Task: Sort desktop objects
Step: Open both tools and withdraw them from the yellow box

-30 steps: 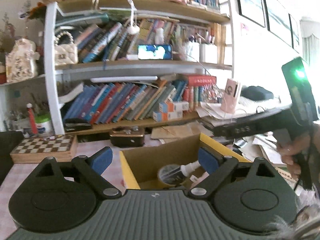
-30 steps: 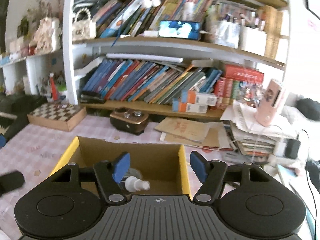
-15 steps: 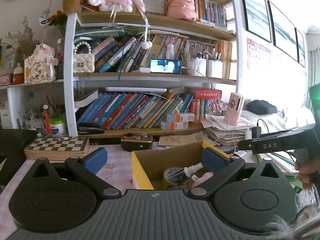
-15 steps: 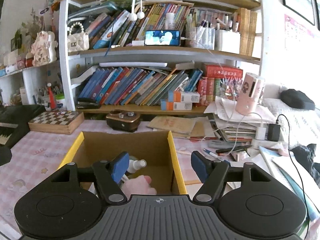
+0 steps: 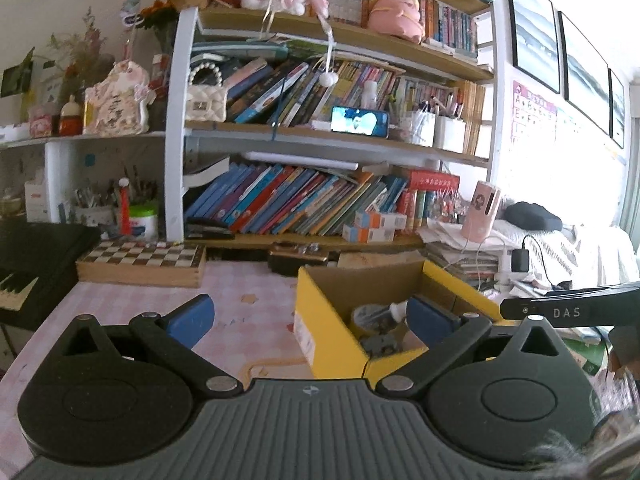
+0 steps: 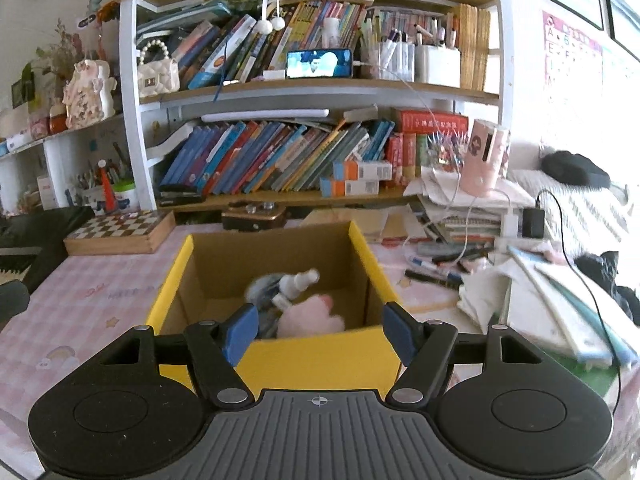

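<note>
A yellow cardboard box [image 6: 320,356] stands on the pink checked desk, open at the top. Inside lie a white spray bottle [image 6: 298,279], a pink fluffy toy [image 6: 312,316] and a tape roll [image 5: 366,316]. My right gripper [image 6: 318,330] is open and empty, just in front of the box's near wall. My left gripper [image 5: 310,316] is open and empty, to the left of the box [image 5: 324,320], its right finger over the box's opening.
A chessboard box [image 6: 120,232] and a brown case [image 6: 254,216] sit at the desk's back. Pens [image 6: 432,272], stacked papers and books [image 6: 560,312] lie right of the box. A black keyboard [image 5: 28,264] is at the left. Bookshelves fill the background.
Both grippers have pulled back and risen away from the box. The pink fluffy toy now shows inside it. Both stay open.
</note>
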Action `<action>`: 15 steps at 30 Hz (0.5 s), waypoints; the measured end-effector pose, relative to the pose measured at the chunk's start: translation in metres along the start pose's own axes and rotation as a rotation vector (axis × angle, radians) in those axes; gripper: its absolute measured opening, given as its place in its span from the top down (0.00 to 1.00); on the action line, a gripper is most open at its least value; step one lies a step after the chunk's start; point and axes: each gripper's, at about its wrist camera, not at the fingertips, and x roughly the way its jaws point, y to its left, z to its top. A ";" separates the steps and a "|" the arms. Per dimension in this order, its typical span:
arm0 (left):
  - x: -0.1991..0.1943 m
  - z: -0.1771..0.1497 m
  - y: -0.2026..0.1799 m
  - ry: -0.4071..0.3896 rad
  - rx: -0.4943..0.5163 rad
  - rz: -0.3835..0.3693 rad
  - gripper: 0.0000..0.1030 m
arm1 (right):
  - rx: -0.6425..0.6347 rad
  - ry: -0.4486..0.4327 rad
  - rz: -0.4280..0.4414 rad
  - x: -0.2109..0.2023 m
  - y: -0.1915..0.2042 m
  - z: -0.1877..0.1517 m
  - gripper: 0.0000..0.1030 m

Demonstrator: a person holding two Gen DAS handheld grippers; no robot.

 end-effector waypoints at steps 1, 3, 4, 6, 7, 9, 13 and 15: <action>-0.005 -0.002 0.004 0.005 -0.003 0.000 0.00 | 0.005 0.004 -0.001 -0.003 0.004 -0.003 0.31; -0.013 -0.006 0.011 0.010 -0.010 0.001 0.00 | 0.009 0.010 -0.005 -0.011 0.015 -0.012 0.28; -0.017 -0.008 0.015 0.014 -0.012 0.006 0.00 | 0.009 0.011 -0.006 -0.014 0.019 -0.015 0.27; -0.025 -0.012 0.020 0.021 -0.005 0.027 0.00 | 0.008 0.020 -0.002 -0.022 0.030 -0.024 0.27; -0.028 -0.015 0.022 0.026 0.004 0.042 0.00 | 0.009 0.024 -0.001 -0.025 0.036 -0.028 0.27; -0.036 -0.020 0.026 0.037 0.020 0.064 0.00 | 0.011 0.034 0.002 -0.031 0.046 -0.035 0.27; -0.054 -0.030 0.038 0.062 0.022 0.075 0.00 | 0.023 0.053 0.005 -0.042 0.063 -0.049 0.27; -0.060 -0.034 0.041 0.069 0.026 0.081 0.00 | 0.031 0.059 0.005 -0.047 0.072 -0.056 0.27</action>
